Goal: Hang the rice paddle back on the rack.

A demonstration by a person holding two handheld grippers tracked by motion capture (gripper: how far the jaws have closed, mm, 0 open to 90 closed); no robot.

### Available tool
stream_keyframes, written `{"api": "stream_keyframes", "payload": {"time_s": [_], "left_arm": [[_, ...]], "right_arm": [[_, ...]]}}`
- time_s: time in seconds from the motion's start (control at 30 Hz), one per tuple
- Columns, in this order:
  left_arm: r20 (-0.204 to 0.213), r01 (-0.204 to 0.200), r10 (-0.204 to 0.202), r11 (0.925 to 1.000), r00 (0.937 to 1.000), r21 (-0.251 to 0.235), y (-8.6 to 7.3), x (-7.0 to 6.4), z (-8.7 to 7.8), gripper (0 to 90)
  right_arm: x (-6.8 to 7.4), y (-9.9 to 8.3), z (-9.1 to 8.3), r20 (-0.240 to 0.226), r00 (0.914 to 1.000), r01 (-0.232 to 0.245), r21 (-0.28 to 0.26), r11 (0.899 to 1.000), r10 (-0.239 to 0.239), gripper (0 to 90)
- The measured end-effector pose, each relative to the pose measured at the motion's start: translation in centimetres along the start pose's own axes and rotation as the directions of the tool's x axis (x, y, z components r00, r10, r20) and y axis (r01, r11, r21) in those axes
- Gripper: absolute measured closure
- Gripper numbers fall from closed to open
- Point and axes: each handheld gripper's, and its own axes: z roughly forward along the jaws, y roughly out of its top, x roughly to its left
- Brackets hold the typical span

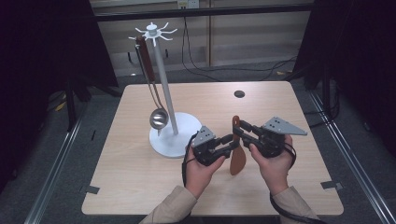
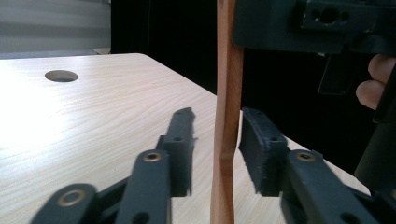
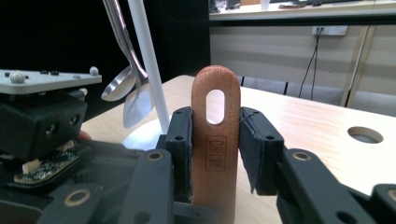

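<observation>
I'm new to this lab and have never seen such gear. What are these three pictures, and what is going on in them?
A person sits at a wooden table and holds a hand-operated two-jaw gripper in each hand; there is no robot arm. The high view looks down from above the person. The other two pictures come from cameras riding on each gripper, looking along its black jaws.

On the table stands a white rack with a metal ladle hanging from it.

The right gripper is shut on the handle end of a wooden spatula, near its hanging hole. The left gripper has its jaws either side of the spatula's edge, open, with gaps showing. It looks like a handover between the hands.
</observation>
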Motion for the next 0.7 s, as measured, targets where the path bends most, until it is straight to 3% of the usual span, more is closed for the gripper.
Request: {"api": "stream_keyframes", "payload": {"time_s": [0.03, 0.27, 0.37, 0.47, 0.53, 0.7], "left_arm": [[-0.005, 0.013, -0.013, 0.9999, 0.9999, -0.010, 0.0, -0.1, 0.1, 66.4], [-0.016, 0.002, -0.002, 1.0000, 0.9999, 0.000, 0.4, -0.4, -0.1, 80.1], [-0.013, -0.028, 0.028, 0.9995, 0.9995, 0.011, 0.6, -0.6, -0.1, 81.7], [-0.010, 0.020, -0.020, 0.9997, 0.9998, 0.016, 0.9, -0.9, -0.1, 83.0], [-0.001, 0.024, -0.024, 0.9995, 0.9997, 0.019, 0.9, -0.6, -0.2, 83.1], [-0.010, 0.043, -0.043, 0.9991, 0.9990, 0.001, 1.3, 0.0, -1.1, 83.2]], "right_arm": [[0.0, 0.1, 0.0, -0.005, 1.0000, 0.000, 0.005, 1.000, 0.000, 66.9], [0.1, 0.4, -0.1, -0.010, 0.9999, -0.012, -0.013, 1.000, 0.012, 66.9], [0.1, 0.4, -0.1, -0.008, 0.9996, -0.027, -0.017, 1.000, 0.026, 66.8], [0.1, 0.3, 0.1, -0.002, 0.9992, -0.040, -0.019, 0.999, 0.040, 66.6], [0.1, 0.4, 0.1, -0.008, 0.9993, -0.036, -0.011, 0.999, 0.036, 66.0], [-0.1, 0.2, 0.0, 0.028, 0.9993, -0.024, -0.019, 1.000, 0.024, 48.1]]}}
